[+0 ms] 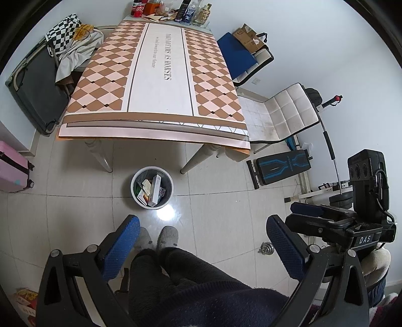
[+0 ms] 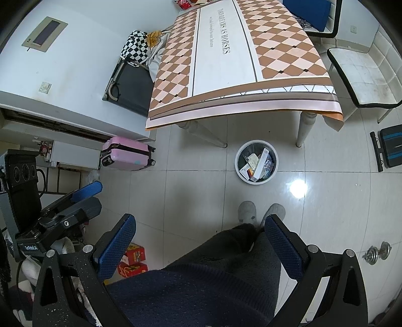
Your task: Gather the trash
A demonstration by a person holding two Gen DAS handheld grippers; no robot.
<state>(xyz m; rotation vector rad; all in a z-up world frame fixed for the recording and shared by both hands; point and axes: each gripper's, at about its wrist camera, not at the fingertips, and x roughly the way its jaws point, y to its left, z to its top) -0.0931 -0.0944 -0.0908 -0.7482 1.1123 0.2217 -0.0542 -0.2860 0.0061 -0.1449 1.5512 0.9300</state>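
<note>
A round grey trash bin [image 1: 170,187] [image 2: 238,163] stands on the tiled floor in front of the table, holding several cardboard boxes and wrappers [image 1: 153,190] [image 2: 258,162]. My left gripper [image 1: 203,241] is held high over the person's legs and slippers, open, with nothing between its blue pads. My right gripper [image 2: 201,241] is likewise open and empty, well back from the bin. Each gripper shows in the other's view: the right one [image 1: 309,213] at the right edge, the left one [image 2: 85,195] at the left edge.
A table [image 1: 160,75] with a diamond-patterned cloth stands behind the bin, bottles and snacks [image 1: 173,11] at its far end. White chairs [image 1: 284,113], a weight bench [image 1: 281,166], a pink suitcase [image 2: 125,153], red boxes [image 2: 133,259] and a small dumbbell [image 2: 377,252] ring the open floor.
</note>
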